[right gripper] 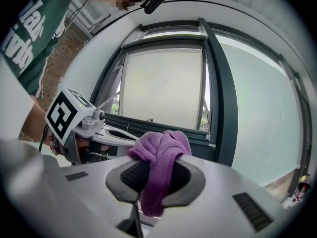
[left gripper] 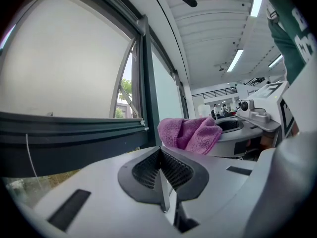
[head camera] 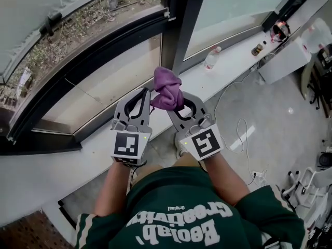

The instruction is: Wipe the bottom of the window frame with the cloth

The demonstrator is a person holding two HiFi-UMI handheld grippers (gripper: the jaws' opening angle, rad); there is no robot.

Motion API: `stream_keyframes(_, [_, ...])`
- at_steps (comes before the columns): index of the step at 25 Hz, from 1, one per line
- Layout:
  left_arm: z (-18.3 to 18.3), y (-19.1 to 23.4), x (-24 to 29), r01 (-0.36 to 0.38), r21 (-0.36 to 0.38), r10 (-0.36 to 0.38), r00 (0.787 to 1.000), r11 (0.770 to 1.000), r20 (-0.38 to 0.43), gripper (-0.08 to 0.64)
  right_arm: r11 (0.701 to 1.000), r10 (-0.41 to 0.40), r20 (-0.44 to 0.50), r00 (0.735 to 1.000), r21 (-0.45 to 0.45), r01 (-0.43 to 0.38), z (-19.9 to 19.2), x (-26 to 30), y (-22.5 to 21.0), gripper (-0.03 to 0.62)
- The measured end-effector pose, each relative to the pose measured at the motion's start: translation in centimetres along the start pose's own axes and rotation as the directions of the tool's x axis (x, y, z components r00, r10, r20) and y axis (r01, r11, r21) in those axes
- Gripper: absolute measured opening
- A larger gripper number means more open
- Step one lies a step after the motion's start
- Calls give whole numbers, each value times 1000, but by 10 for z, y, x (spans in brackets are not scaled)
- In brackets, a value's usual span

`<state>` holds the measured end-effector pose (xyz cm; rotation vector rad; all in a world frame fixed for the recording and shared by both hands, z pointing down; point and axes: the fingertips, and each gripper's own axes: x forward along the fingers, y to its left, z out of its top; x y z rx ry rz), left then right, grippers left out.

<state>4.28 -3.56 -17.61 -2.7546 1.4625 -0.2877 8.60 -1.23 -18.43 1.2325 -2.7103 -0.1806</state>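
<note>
One cloth [head camera: 167, 90] clamped in right gripper [head camera: 182, 104] fingers, left gripper [head camera: 146, 95] fingers together, "Creativity" shirt [head camera: 179, 223]

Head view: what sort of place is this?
Probably an indoor lab or workshop by a large window: dark window frame, white ledge holding a bottle, loose cable on the floor.

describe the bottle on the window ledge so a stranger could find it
Follow the white ledge under the windows to just right of the dark vertical frame post. The bottle sits there, clear and pale, unlike the small dark object further along.
</note>
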Motion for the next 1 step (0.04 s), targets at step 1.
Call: stream_keyframes(1, [2, 0, -1, 0, 1, 0, 1000, 1000, 4, 8, 1000, -2, 2, 1000, 1, 2, 1, 0, 0, 69])
